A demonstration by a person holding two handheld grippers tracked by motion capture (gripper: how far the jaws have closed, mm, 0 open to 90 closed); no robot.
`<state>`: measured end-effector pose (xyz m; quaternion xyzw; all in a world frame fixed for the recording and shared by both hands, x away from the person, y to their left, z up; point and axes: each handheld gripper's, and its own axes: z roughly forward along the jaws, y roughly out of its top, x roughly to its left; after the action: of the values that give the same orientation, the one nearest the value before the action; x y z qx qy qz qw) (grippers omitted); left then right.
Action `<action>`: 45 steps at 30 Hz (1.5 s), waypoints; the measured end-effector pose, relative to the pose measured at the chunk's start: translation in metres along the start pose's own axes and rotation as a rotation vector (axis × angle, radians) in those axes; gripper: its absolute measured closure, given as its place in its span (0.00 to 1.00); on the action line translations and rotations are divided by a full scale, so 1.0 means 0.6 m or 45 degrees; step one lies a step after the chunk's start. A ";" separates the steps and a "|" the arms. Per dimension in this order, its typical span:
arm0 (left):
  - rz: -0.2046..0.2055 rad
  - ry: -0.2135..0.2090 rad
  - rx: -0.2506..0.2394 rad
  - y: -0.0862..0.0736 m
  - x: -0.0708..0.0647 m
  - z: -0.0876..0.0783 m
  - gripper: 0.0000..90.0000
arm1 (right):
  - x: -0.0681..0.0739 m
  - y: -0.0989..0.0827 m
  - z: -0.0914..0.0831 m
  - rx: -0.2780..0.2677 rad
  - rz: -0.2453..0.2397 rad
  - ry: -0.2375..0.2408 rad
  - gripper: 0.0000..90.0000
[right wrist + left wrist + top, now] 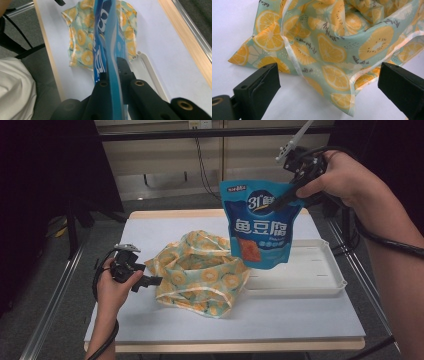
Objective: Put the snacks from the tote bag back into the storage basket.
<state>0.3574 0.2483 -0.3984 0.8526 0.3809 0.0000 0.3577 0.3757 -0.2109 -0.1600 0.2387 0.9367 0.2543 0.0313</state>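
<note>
We see the high view lit from overhead: the table top (150, 232) is bright while the room around it from 9 to 12 o'clock falls into near black. Shadows under things are soft and short. The left gripper view is evenly bright, its near jaws slightly soft. The right gripper view is soft, the blue pouch (107, 45) blurred close to the lens.
</note>
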 end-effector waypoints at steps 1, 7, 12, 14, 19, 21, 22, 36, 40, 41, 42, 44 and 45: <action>0.001 0.000 -0.003 0.000 0.000 0.000 0.04 | 0.000 -0.002 -0.001 0.008 0.010 0.005 1.00; -0.004 -0.001 -0.011 0.001 -0.001 -0.002 0.04 | -0.004 -0.018 -0.006 0.012 0.014 -0.003 1.00; -0.006 0.004 -0.013 0.001 -0.002 -0.002 0.04 | -0.008 -0.032 -0.011 0.012 0.034 -0.010 1.00; -0.006 0.004 -0.012 0.001 -0.002 -0.002 0.04 | -0.010 -0.038 -0.013 0.015 0.031 -0.014 1.00; -0.003 0.006 -0.010 0.001 -0.002 -0.001 0.04 | -0.013 -0.052 -0.016 0.016 0.049 -0.016 1.00; -0.001 0.005 -0.010 0.001 -0.002 -0.001 0.04 | -0.015 -0.056 -0.015 0.024 0.056 -0.023 1.00; -0.002 0.007 -0.016 0.001 -0.002 -0.001 0.04 | -0.015 -0.058 -0.014 0.030 0.053 -0.015 1.00; 0.000 0.003 -0.014 0.002 -0.004 -0.004 0.04 | -0.021 -0.087 -0.006 0.033 0.075 -0.011 1.00; -0.002 0.006 -0.015 0.002 -0.004 -0.003 0.04 | -0.023 -0.093 0.002 0.030 0.073 -0.008 1.00; 0.001 0.004 -0.011 0.002 -0.004 -0.003 0.04 | -0.023 -0.093 0.003 0.031 0.070 -0.008 1.00; 0.000 0.000 -0.009 0.002 -0.004 -0.002 0.04 | -0.022 -0.093 0.005 0.032 0.065 0.003 1.00; 0.002 0.006 -0.017 0.002 -0.005 -0.002 0.04 | -0.021 -0.093 0.007 0.034 0.069 -0.004 1.00; 0.000 0.004 -0.016 0.002 -0.005 -0.002 0.04 | -0.022 -0.094 0.006 0.034 0.063 0.006 1.00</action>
<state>0.3557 0.2469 -0.3959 0.8503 0.3816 0.0037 0.3623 0.3638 -0.2583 -0.1916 0.2616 0.9339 0.2430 0.0196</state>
